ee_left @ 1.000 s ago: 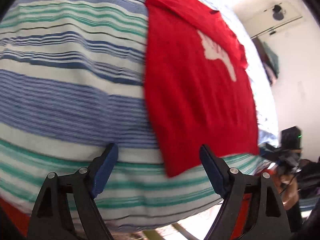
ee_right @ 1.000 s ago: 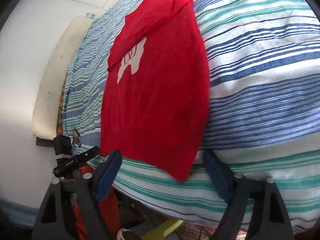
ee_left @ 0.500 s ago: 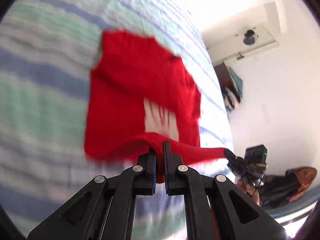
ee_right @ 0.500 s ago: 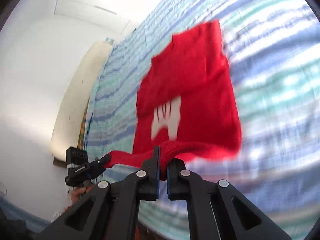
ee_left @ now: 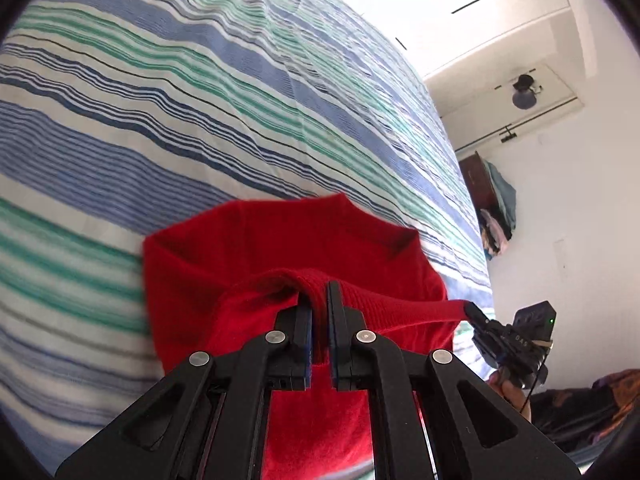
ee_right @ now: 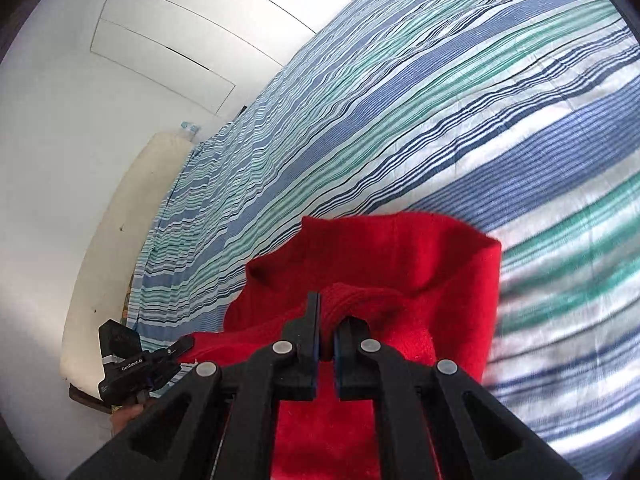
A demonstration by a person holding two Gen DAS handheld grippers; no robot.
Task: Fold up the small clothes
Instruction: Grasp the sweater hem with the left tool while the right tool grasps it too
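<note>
Left gripper (ee_left: 319, 312): pinched shirt (ee_left: 240, 248) hem.
Right gripper (ee_right: 327, 322): pinched other hem corner.
Purpose: probably folding hem toward the far end of the bed (ee_left: 160, 100).

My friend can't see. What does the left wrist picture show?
The left tongs are shut on a red shirt's edge, lifting it over a striped bed. The right tongs pinch the same edge, pulled tight between them.

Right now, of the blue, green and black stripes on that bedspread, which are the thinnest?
The black ones: hairlines crossing the striped bedspread. The blue stripes are broad bands and the green ones are narrower bands, both clearly wider.
</note>
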